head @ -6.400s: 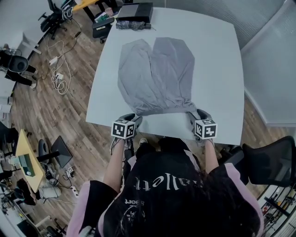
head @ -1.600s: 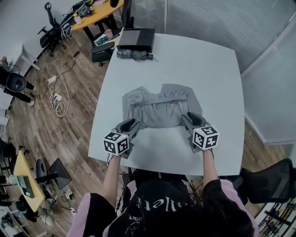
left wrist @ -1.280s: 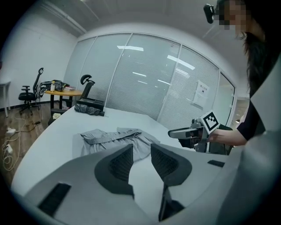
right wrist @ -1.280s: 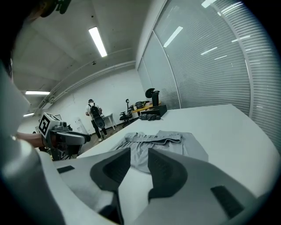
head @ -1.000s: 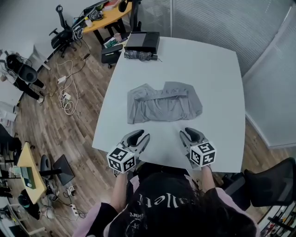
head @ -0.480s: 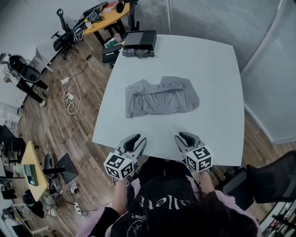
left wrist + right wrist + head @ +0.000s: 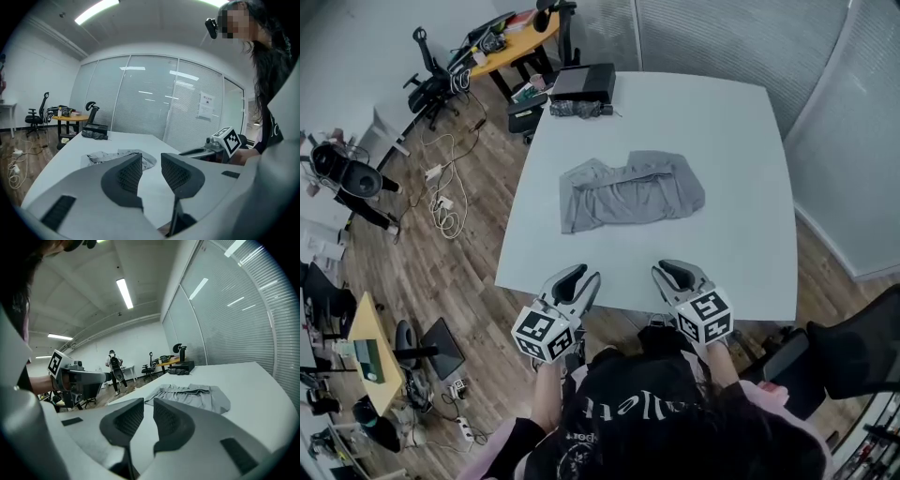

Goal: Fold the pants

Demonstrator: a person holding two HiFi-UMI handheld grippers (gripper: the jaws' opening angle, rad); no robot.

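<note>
Pants (image 7: 630, 190): grey, folded over into a short, wide bundle. They lie flat at about the middle of the white tabletop (image 7: 722, 141), a little toward its left side. The long side runs across the tabletop. The upper edge is rumpled, with a band of fabric across the top layer. Nothing touches them.

Left gripper (image 7: 579, 277): over the tabletop's near edge, left of centre, pointing toward the tabletop's far side. Its jaws stand apart with a clear gap and nothing between them, so it is released. In the left gripper view (image 7: 150, 159) the pants (image 7: 119, 155) show beyond the jaw tips, well apart from them.

Right gripper (image 7: 668, 272): also over the tabletop's near edge, right of centre and level with the left one. Its jaws have just been closing. A narrow slit remains between the pads, which grasp nothing. In the right gripper view (image 7: 148, 404) the pants (image 7: 192, 394) lie ahead and to the right of the tips, well apart, with bare tabletop between.

The two grippers are near each other at that near edge, not touching. Both are held by a person in a dark shirt (image 7: 628, 412).

Black box (image 7: 584, 82): at the tabletop's far left corner. A dark crumpled bundle (image 7: 575, 109) lies just on its near side. Both are well apart from the pants.
</note>
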